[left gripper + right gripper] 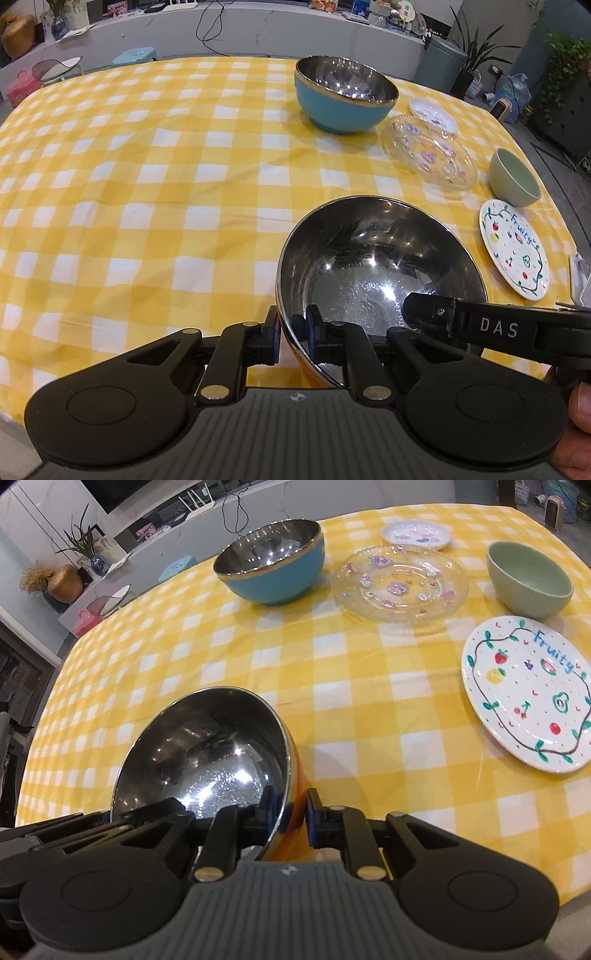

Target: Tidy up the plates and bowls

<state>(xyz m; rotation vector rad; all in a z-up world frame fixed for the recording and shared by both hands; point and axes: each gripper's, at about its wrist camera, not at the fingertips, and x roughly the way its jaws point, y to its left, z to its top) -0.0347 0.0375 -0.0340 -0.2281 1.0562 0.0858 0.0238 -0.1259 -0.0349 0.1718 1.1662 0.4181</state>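
Both grippers hold one steel bowl with an orange outside (pixel 369 266) (pixel 207 753) above the near part of the table. My left gripper (pixel 291 328) is shut on its left rim, one pad inside and one outside. My right gripper (pixel 291 808) is shut on the right rim the same way, and its black arm reaches into the left wrist view at the right. Farther back stand a blue steel-lined bowl (pixel 343 96) (pixel 273 561), a clear patterned glass plate (pixel 428 155) (pixel 399 583), a small white plate (pixel 432 114) (pixel 417 533), a green bowl (pixel 513 177) (pixel 528 579) and a white "Fruity" plate (pixel 513 247) (pixel 524 694).
A yellow and white checked cloth (pixel 147 184) (pixel 369 709) covers the table. Its left and middle part holds no dishes. Beyond the far edge are a grey counter, a turquoise stool (pixel 135 55), potted plants and a water bottle. A person's fingers (pixel 580 410) show at the right edge.
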